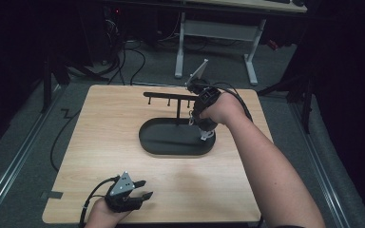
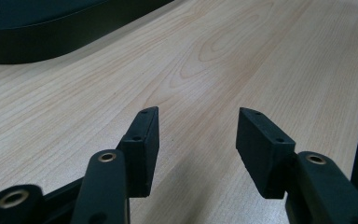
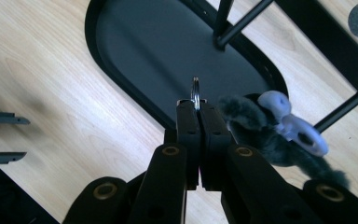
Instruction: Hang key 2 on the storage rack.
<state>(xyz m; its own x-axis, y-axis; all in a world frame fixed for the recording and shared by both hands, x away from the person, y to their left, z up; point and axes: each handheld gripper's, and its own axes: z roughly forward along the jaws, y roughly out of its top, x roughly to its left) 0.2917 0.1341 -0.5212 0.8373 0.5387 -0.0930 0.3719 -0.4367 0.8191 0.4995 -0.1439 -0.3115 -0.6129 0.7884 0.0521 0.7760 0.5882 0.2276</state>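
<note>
1. Keychain (image 3: pixel 279 135): a fuzzy dark charm with a pale plastic tag, hanging from a metal ring (image 3: pixel 195 93) that the right gripper (image 3: pixel 198 108) pinches at its jaw tips. The jaws are clenched tight on the ring, and the charm dangles just beside them.

2. In the high view the right gripper (image 1: pixel 203 124) hangs over the right end of the black oval tray (image 1: pixel 157 142), close to the stand (image 1: pixel 170 96) that rises from it. The stand has an upright post and a crossbar with small pegs hanging beneath.

3. Done so far, judging by how things lie: the keychain is picked up and carried off the table (image 1: pixel 100 142), and it is held by the ring, which is the part that would go over a peg.

4. Left to do, as I judge it: raise the ring to the crossbar, thread it over a peg, then let go. No peg is inside the ring yet; the pegs look bare.

5. The left gripper (image 1: pixel 134 189) rests low at the near edge of the table, well apart from the tray. Its jaws stand released with nothing between them, only bare wood ahead in the left gripper view (image 2: pixel 198 140).

6. Overall the work seems about midway: grasp made, hanging not yet done.
</note>
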